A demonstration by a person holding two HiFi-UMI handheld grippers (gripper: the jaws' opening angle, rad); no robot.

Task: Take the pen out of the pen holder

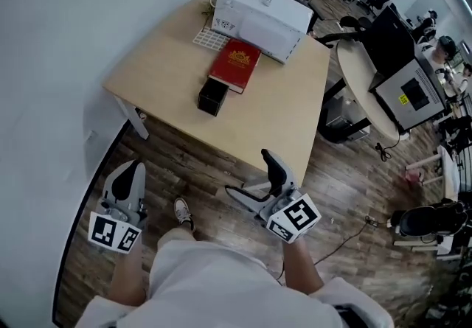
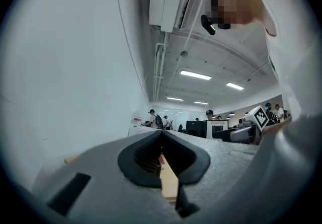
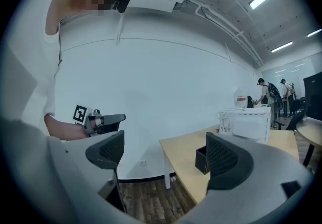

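- Left tongs were clenched on nothing, held low over the floor.
- Right tongs gaped empty by the near edge of the surface.
- The holder stood on the surface, well beyond both tongs and just beside a red book. I could not make out a pen in it.
- A white box lay farthest.

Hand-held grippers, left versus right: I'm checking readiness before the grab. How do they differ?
The left hand-held gripper has its jaws together; the right hand-held gripper has them wide apart. The left hangs farther from the table; the right is near its edge. Both are empty.
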